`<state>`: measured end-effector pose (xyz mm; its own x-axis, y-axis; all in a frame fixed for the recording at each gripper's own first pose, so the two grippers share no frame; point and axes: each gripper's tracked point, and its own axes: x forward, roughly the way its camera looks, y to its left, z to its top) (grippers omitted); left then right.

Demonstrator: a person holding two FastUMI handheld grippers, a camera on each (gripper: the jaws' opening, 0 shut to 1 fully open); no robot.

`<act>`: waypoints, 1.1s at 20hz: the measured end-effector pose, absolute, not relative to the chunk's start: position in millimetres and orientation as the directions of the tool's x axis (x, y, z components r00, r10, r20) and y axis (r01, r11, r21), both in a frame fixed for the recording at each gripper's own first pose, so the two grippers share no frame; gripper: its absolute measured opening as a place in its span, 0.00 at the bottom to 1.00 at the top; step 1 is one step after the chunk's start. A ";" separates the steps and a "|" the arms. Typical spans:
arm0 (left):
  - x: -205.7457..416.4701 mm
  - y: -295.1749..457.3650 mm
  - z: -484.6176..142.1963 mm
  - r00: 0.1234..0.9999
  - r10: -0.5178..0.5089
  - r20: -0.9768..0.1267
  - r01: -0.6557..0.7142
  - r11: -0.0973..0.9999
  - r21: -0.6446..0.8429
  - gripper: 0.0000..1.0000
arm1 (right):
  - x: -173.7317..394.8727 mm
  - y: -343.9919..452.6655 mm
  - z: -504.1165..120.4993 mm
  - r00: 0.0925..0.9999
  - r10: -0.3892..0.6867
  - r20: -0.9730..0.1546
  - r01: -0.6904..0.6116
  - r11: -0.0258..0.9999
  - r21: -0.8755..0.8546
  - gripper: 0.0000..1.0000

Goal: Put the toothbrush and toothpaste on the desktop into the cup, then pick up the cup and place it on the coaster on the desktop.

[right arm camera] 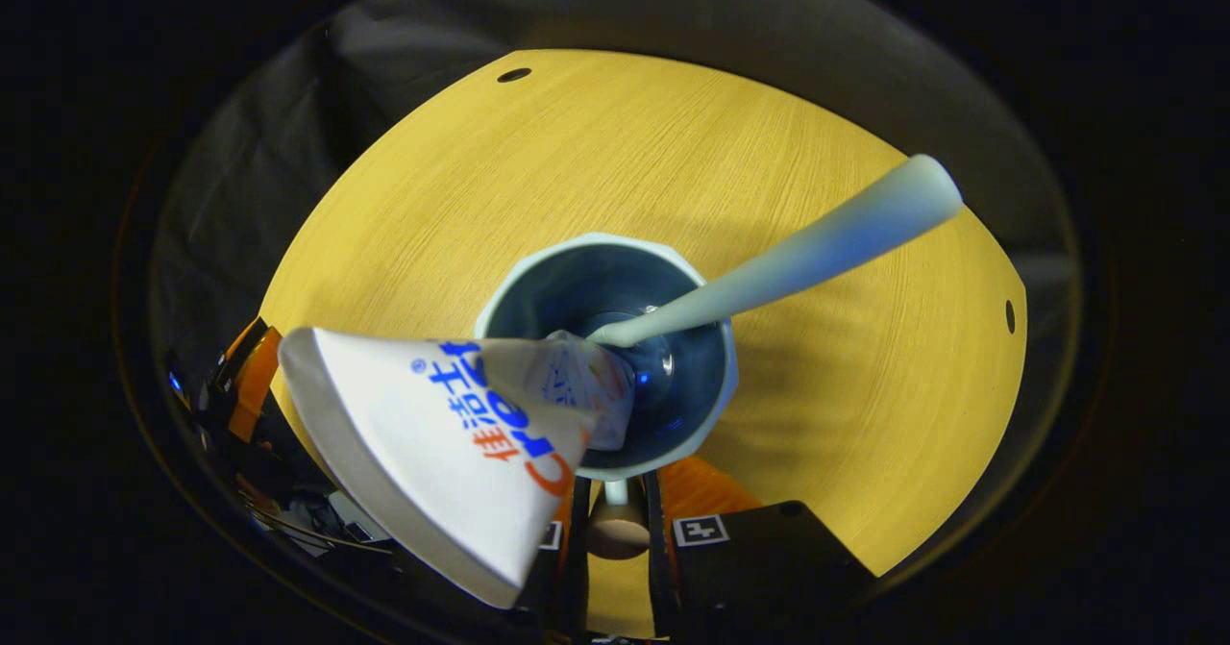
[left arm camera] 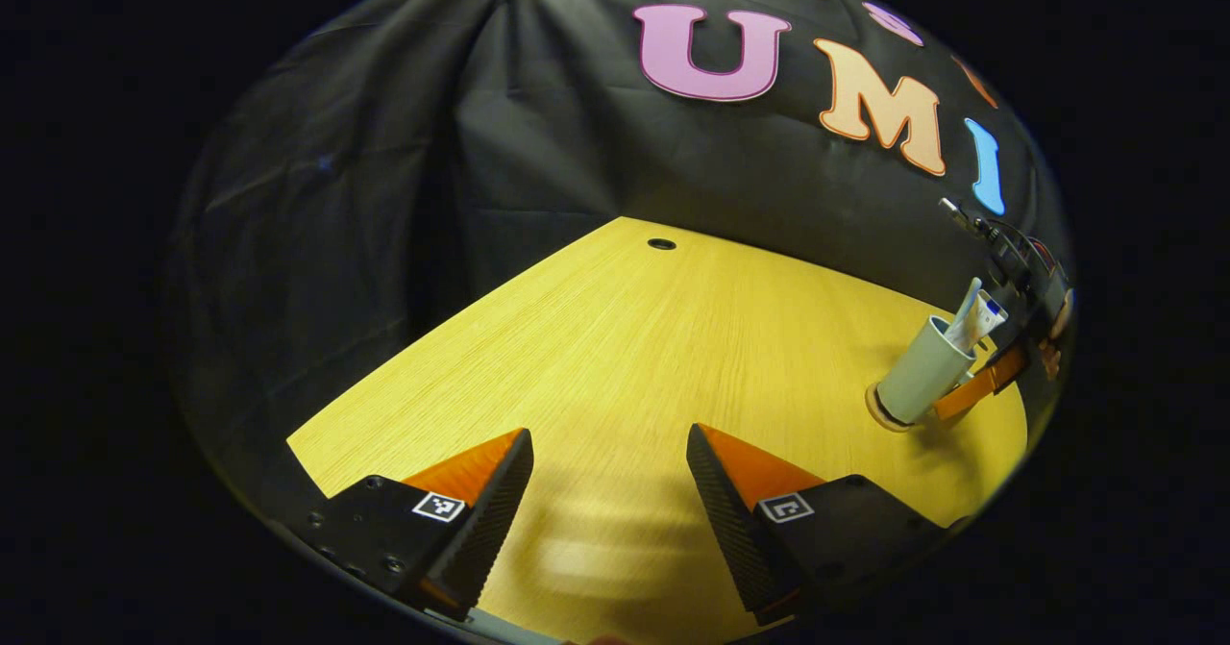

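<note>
Both sets of fingers sit over the yellow desktop (left arm camera: 625, 337): left (left arm camera: 609, 491) spread wide, right (right arm camera: 612, 530) gripping the cup (right arm camera: 607, 357).

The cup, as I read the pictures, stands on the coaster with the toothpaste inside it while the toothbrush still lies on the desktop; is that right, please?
Not quite: the toothbrush is not on the desktop. The right gripper view shows it standing in the cup beside the toothpaste. The rest holds: in the left gripper view the cup stands on the coaster.
</note>
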<state>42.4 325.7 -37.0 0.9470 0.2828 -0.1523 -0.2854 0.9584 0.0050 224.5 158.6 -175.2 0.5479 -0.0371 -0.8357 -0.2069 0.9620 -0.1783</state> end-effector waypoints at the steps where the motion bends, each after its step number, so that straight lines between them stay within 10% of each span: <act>1: 40.0 326.6 -36.2 0.948 0.282 -0.150 -0.286 0.958 -0.005 0.94 | 224.2 160.4 -178.3 0.543 -0.044 -0.838 -0.209 0.960 -0.186 0.29; 7: 38.7 326.1 -33.9 0.947 0.280 -0.155 -0.284 0.959 -0.003 0.94 | 220.3 163.8 -173.2 0.546 -0.007 -0.838 -0.215 0.965 -0.148 0.32; 13: 45.2 289.7 -16.1 0.966 0.209 -0.154 -0.211 0.977 0.003 0.94 | 205.9 166.9 -132.0 0.652 0.090 -0.753 -0.176 0.984 -0.034 0.97; 22: 56.7 199.1 -13.7 0.978 0.026 -0.208 -0.015 0.999 0.051 0.94 | 120.2 67.0 -123.6 0.750 -0.022 -0.661 0.119 0.988 0.102 0.99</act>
<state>56.7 199.1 -13.7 0.9778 0.0256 -0.2080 -0.0153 0.9986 0.0510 120.2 67.0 -123.6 0.7503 -0.0224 -0.6607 0.1192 0.9876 0.1019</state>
